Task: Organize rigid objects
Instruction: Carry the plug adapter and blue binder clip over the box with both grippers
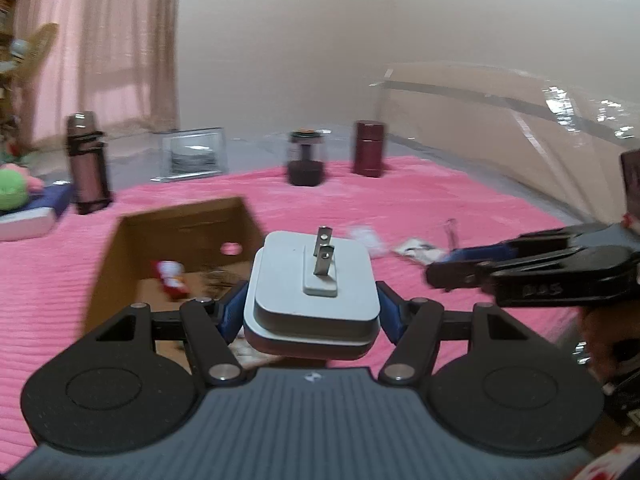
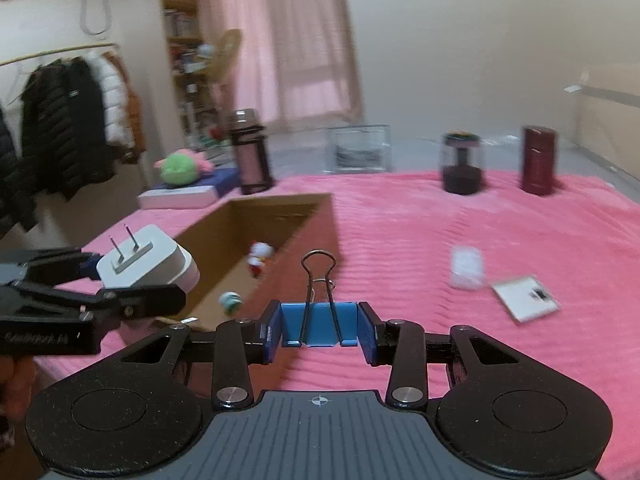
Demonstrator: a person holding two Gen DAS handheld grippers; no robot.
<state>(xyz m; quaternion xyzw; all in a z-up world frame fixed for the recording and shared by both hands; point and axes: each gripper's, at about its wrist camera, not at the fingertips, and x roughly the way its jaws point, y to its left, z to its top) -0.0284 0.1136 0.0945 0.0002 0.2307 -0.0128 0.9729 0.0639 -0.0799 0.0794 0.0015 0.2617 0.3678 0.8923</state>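
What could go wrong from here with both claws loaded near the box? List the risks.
1. The left claw grips the white charger only by its side edges, prongs up; it might slip before reaching the cardboard box.
2. The right claw holds the blue binder clip close beside the left one; they could bump over the box.
3. A dropped item may strike the small red figurine inside the box.

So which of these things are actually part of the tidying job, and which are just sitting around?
Part of the job:
- white plug adapter, held in the left gripper
- blue binder clip, held in the right gripper
- cardboard box, already holding small toys
- white card on the pink blanket

Just lying about:
- flask
- maroon canister
- green plush
- hanging coats
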